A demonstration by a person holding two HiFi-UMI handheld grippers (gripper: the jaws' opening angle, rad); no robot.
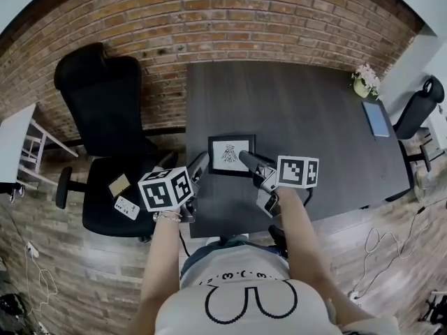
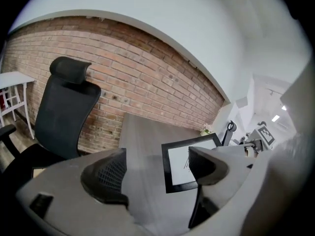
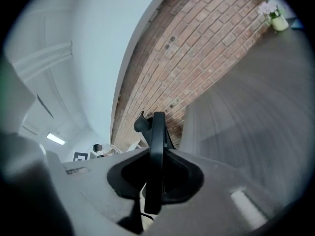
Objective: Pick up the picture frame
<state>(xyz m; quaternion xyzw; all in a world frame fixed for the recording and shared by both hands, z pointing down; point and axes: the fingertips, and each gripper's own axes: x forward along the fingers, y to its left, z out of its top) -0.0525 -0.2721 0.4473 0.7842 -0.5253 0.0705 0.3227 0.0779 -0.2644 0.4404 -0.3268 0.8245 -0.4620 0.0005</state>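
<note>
The picture frame (image 1: 231, 154), black-edged with a white sheet and a line drawing, hangs over the near part of the dark table (image 1: 300, 103). My right gripper (image 1: 246, 159) is shut on the frame's right edge. In the right gripper view that frame (image 3: 158, 141) stands edge-on between the pressed jaws of my right gripper (image 3: 155, 173). My left gripper (image 1: 201, 163) is just off the frame's left side. In its own view my left gripper (image 2: 157, 173) stands wide open, and the frame (image 2: 178, 168) lies beyond, partly hidden by the right fingertip (image 2: 206, 165).
A black office chair (image 1: 105, 117) stands left of the table, with a card (image 1: 119, 185) and a small remote (image 1: 126, 207) on its seat. At the table's far right are a flower pot (image 1: 364, 82) and a tablet (image 1: 376, 118). A brick wall runs behind.
</note>
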